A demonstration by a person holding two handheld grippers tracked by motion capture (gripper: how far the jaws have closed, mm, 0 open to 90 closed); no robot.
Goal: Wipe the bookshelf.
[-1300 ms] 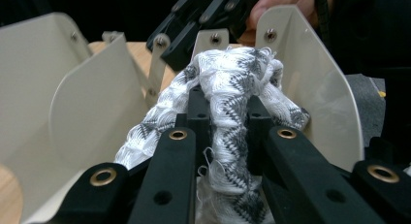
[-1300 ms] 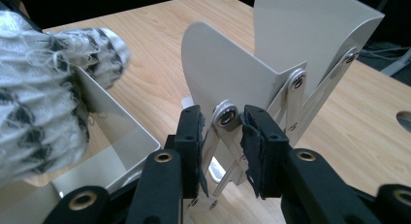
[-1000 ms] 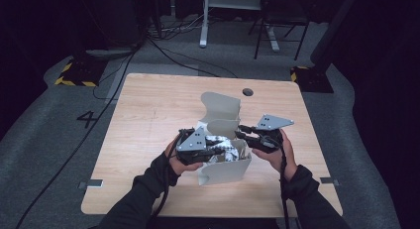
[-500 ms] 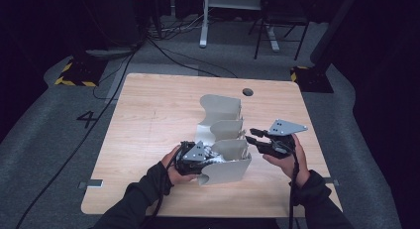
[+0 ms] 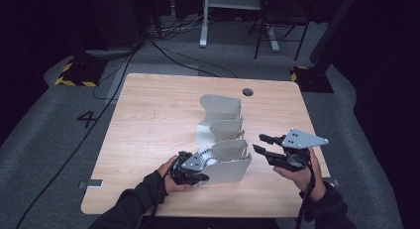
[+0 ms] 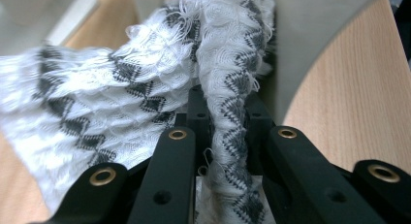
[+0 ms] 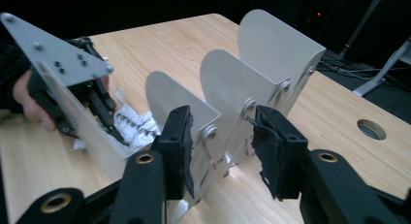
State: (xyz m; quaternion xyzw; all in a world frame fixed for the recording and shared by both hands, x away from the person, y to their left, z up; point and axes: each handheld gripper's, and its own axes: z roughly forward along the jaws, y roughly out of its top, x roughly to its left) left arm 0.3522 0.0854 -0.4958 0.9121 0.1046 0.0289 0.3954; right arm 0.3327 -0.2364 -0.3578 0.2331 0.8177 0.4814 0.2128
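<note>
Lower centre of the high view: left gripper (image 5: pixel 194 168) pinching patterned cloth (image 6: pixel 145 83) into the grey rack's (image 5: pixel 233 167) nearest slot | right gripper (image 5: pixel 261 143) jaws just opening, empty, beside rack | next: seat cloth, let go.

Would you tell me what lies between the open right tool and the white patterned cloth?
The grey metal divider rack stands between the right tool and the white-and-black knitted cloth, seen in the high view.

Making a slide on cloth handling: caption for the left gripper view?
Left gripper clamps a fold of white-and-black patterned cloth beside a grey metal divider.
</note>
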